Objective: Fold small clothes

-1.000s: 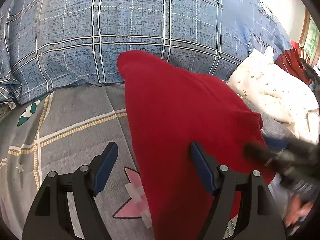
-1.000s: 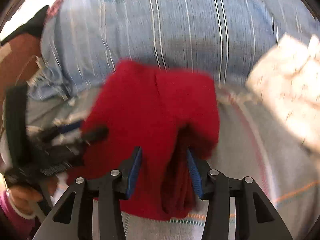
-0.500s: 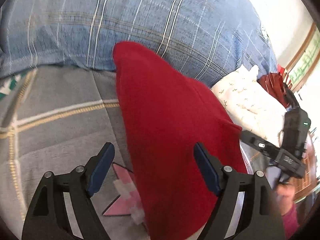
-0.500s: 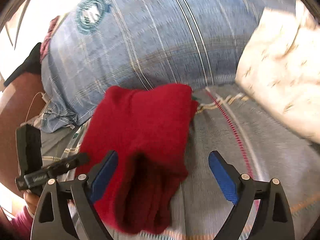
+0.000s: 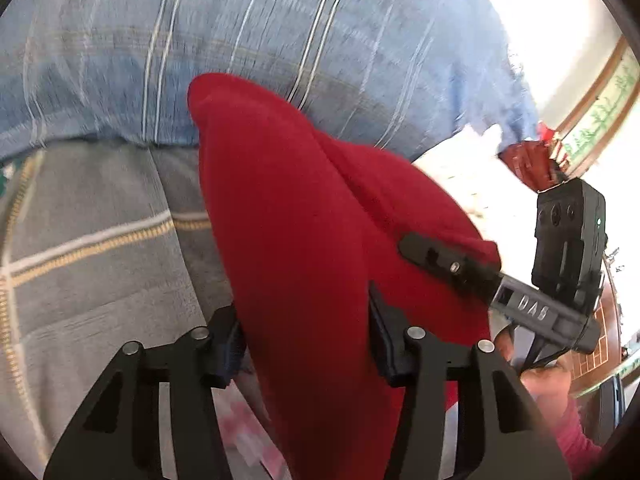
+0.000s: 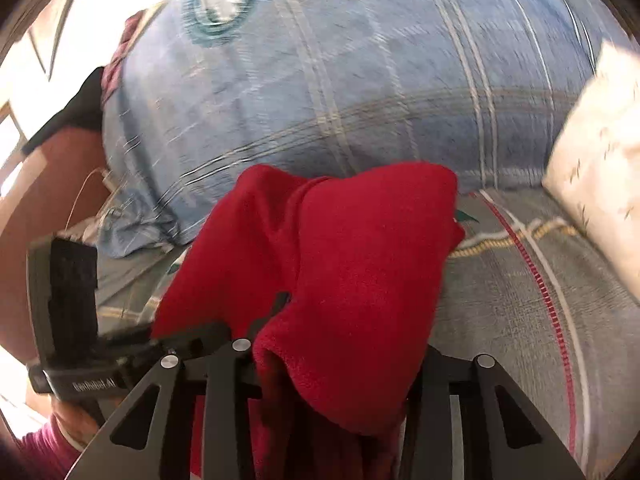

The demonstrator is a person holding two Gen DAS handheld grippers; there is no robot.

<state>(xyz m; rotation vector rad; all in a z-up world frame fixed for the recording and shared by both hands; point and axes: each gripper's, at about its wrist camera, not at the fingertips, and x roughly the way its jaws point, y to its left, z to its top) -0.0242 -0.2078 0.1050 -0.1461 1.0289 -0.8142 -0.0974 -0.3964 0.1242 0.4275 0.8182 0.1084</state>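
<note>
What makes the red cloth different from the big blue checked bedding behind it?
The red garment is plain; the blue plaid quilt has pale crossing lines. The garment is much smaller than the quilt. The garment sits between the left gripper's fingers; the quilt bulges on the grey bedsheet. Both are soft fabric.

My two cameras sit low and close, each looking forward along its tool. Both see the red cloth (image 5: 304,240) (image 6: 352,264), the blue quilt (image 5: 280,48) (image 6: 360,80) behind it, and each other's tool.

Red garment (image 5: 304,240), blue plaid quilt (image 5: 280,40), grey sheet (image 5: 92,208)
</note>
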